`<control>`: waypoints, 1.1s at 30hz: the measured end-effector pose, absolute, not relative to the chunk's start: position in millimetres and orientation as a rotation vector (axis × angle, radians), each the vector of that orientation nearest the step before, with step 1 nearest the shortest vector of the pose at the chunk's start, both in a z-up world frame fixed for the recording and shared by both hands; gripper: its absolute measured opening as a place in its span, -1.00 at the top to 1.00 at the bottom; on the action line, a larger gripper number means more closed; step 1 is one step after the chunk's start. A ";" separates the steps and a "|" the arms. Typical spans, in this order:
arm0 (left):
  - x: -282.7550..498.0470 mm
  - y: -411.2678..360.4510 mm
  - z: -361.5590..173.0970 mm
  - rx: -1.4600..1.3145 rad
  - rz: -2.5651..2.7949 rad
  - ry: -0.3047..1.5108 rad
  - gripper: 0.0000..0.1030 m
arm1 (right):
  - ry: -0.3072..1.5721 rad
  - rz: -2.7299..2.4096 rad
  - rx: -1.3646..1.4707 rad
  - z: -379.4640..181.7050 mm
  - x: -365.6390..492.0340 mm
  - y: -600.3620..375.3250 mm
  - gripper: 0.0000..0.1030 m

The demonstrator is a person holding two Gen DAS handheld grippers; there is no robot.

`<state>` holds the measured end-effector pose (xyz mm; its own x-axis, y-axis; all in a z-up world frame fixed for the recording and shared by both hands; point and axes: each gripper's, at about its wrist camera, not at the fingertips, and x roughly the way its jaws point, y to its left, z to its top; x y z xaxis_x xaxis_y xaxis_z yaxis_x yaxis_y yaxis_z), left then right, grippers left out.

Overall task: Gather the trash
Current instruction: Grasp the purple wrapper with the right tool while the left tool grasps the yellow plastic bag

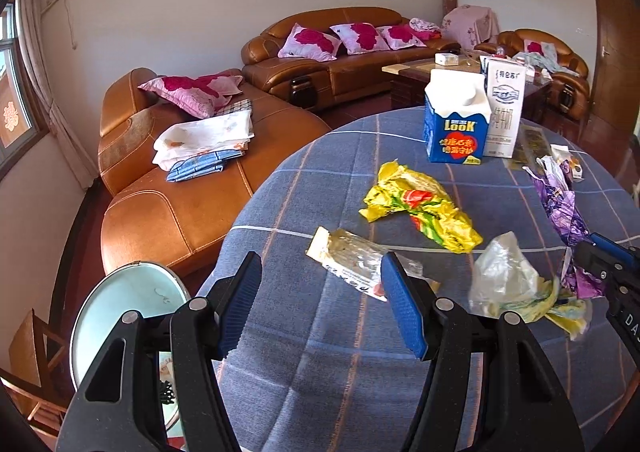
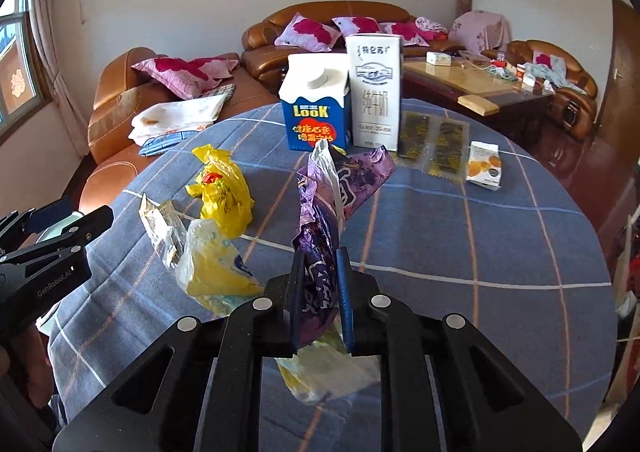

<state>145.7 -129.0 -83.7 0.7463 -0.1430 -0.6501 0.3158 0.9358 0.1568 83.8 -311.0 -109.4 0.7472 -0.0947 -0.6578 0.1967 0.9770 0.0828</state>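
Pinched between the blue pads of the right hand-held gripper (image 2: 320, 292): a crumpled purple wrapper (image 2: 332, 208), standing up out of the nearly closed jaws, with a clear-and-yellow plastic bag (image 2: 212, 268) lying just beside and partly under them on the plaid-clothed surface (image 2: 480, 236); spread and empty, the left hand-held gripper (image 1: 320, 308), hovering over a flattened silver-and-cream packet (image 1: 352, 256) without touching it; beyond, a yellow snack wrapper (image 1: 420, 208), well apart from both grippers; farther back, upright and side by side, a blue Look carton (image 1: 456, 124) and a white milk carton (image 1: 504, 108); two dark sachets (image 2: 432, 144) and a small orange-printed box (image 2: 484, 164) near the far right edge; at lower left, off the surface, a pale bin lid (image 1: 132, 312), probably the drop point.

Risks, as judgement: thin foil slipping from the pinch if lifted fast; the plastic bag snagging and dragging along; the flat packet skidding under the left pads rather than rising; a wide sweep toppling the cartons.
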 end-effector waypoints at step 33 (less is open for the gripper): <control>107.2 -234.1 -119.5 0.355 -0.517 0.748 0.45 | 0.778 -0.269 0.244 -132.9 35.5 -377.2 0.65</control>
<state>107.2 -234.1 -119.5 0.6184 -0.3163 -0.7194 0.5615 0.8183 0.1229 35.5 -377.2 -132.9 0.6816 -0.1476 -0.7167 0.3263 0.9380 0.1172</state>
